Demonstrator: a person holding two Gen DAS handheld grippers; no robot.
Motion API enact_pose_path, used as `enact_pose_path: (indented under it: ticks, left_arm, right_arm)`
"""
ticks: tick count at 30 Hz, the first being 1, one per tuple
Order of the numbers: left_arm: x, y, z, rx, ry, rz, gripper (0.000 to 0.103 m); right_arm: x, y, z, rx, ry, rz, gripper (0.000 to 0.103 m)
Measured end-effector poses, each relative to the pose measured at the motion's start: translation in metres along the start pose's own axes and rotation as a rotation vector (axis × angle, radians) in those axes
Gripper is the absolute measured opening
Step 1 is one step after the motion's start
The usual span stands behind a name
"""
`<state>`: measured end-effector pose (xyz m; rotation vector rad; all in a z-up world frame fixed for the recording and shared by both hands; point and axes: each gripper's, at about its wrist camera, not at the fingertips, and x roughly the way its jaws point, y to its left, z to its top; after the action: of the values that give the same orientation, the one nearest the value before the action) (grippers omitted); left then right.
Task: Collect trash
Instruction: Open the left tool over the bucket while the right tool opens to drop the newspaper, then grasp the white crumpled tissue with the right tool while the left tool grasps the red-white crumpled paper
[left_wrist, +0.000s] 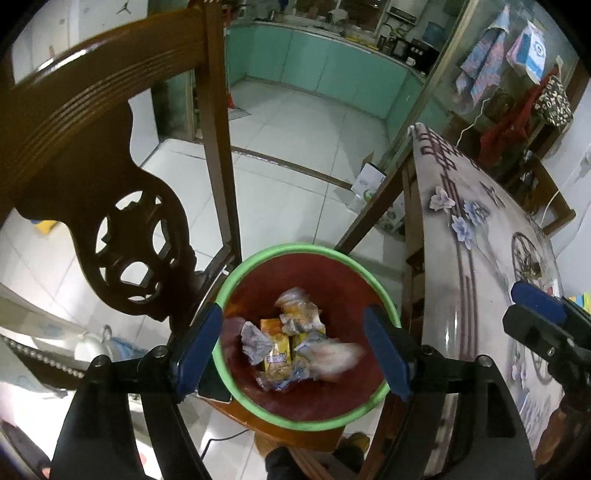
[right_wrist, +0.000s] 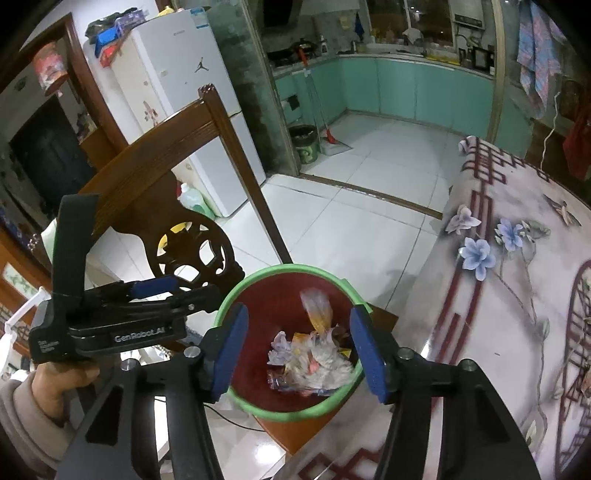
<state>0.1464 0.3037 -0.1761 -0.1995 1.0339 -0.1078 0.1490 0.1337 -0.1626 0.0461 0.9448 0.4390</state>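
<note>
A red bin with a green rim (left_wrist: 258, 262) sits on a chair seat below both grippers; it also shows in the right wrist view (right_wrist: 280, 271). Inside lie crumpled wrappers and a yellow packet (left_wrist: 275, 341). A blurred pale wrapper (left_wrist: 338, 360) is in motion inside the bin, as is a blurred clear bag (right_wrist: 317, 308). My left gripper (left_wrist: 291, 352) is open and empty over the bin. My right gripper (right_wrist: 299, 352) is open and empty over the bin; it also shows in the left wrist view (left_wrist: 535, 314). The left gripper (right_wrist: 162, 291) shows at the left of the right wrist view.
A carved wooden chair back (left_wrist: 110, 184) stands left of the bin. A table with a flowered cloth (left_wrist: 480, 258) runs along the right. Tiled floor (left_wrist: 295, 166) leads to teal kitchen cabinets (left_wrist: 332, 74). A white fridge (right_wrist: 177, 92) and another bin (right_wrist: 304, 142) stand behind.
</note>
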Motion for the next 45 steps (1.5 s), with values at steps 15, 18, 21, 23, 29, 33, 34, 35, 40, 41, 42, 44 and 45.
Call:
enact_pose_path:
  ticks: [15,18,21,23,29,33,34,35,40,41,42,44,45]
  left_arm:
    - [-0.033,-0.124,-0.015,0.146,-0.024,-0.093,0.078]
    - [-0.034,-0.156,-0.025,0.173,-0.014,-0.103,0.078]
    - [-0.035,-0.191,-0.039,0.196,0.006,-0.124,0.078]
    - [-0.035,-0.218,-0.053,0.223,0.018,-0.13,0.078]
    - [-0.028,-0.278,-0.092,0.247,0.069,-0.153,0.078]
    - [-0.027,-0.312,-0.117,0.27,0.102,-0.154,0.078]
    - [-0.026,-0.32,-0.122,0.275,0.112,-0.152,0.078]
    - [-0.025,-0.327,-0.127,0.283,0.123,-0.148,0.078]
    - [-0.022,-0.359,-0.137,0.325,0.154,-0.134,0.078]
    - [-0.023,-0.364,-0.138,0.33,0.153,-0.133,0.078]
    - [-0.023,-0.369,-0.138,0.336,0.151,-0.131,0.078]
    - [-0.024,-0.377,-0.138,0.349,0.147,-0.123,0.079]
    - [-0.024,-0.381,-0.137,0.357,0.146,-0.117,0.079]
  right_arm:
    - [-0.108,-0.081,-0.055,0.134,-0.096,-0.074,0.056]
    - [-0.134,-0.111,-0.076,0.17,-0.108,-0.098,0.056]
    - [-0.161,-0.145,-0.1,0.207,-0.11,-0.131,0.056]
    - [-0.18,-0.175,-0.12,0.237,-0.104,-0.166,0.056]
    - [-0.229,-0.273,-0.177,0.337,-0.078,-0.274,0.056]
    - [-0.257,-0.342,-0.2,0.392,-0.087,-0.362,0.056]
    - [-0.262,-0.361,-0.201,0.42,-0.096,-0.375,0.056]
    - [-0.266,-0.379,-0.202,0.448,-0.103,-0.383,0.056]
    - [-0.261,-0.451,-0.185,0.519,-0.125,-0.398,0.056]
    - [-0.255,-0.463,-0.181,0.529,-0.113,-0.392,0.056]
    - [-0.247,-0.474,-0.176,0.54,-0.097,-0.381,0.056]
    - [-0.229,-0.49,-0.17,0.558,-0.059,-0.366,0.056]
    - [-0.22,-0.497,-0.168,0.562,-0.031,-0.366,0.056]
